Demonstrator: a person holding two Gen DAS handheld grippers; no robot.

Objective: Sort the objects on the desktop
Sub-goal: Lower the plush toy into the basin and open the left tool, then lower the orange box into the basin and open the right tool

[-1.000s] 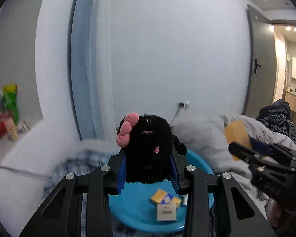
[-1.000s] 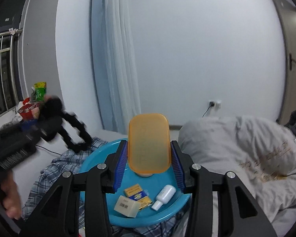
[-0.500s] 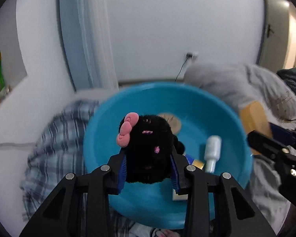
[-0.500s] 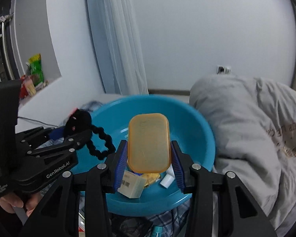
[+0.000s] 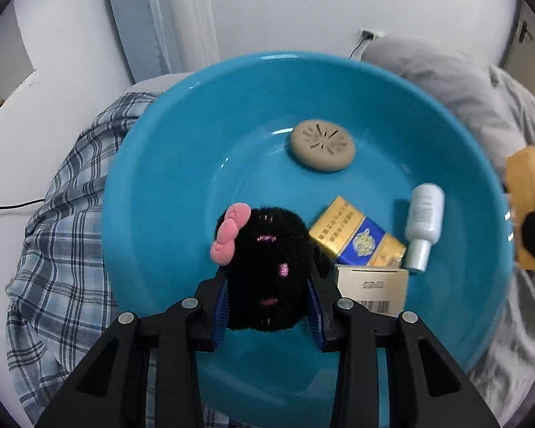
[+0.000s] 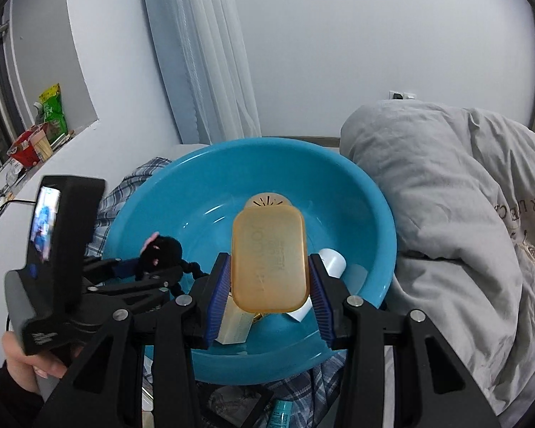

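My left gripper (image 5: 267, 303) is shut on a black fuzzy toy (image 5: 267, 267) with a pink bow and holds it over the blue basin (image 5: 167, 164). In the basin lie a tan round disc (image 5: 322, 145), a gold and blue pack (image 5: 356, 235), a white bottle (image 5: 423, 221) and a white carton (image 5: 372, 289). My right gripper (image 6: 270, 281) is shut on an orange translucent case (image 6: 270, 256), above the near side of the basin (image 6: 339, 192). The left gripper (image 6: 139, 274) with the toy (image 6: 158, 251) shows in the right wrist view.
The basin rests on a plaid cloth (image 5: 60, 192). A grey duvet (image 6: 446, 185) lies to its right. A white ledge at left holds snack packs (image 6: 50, 114). A curtain (image 6: 210, 53) hangs behind. A cable (image 5: 3, 208) runs at left.
Both grippers have tilted down and moved closer over the basin, each still holding its object. The basin's contents now fill the left wrist view.
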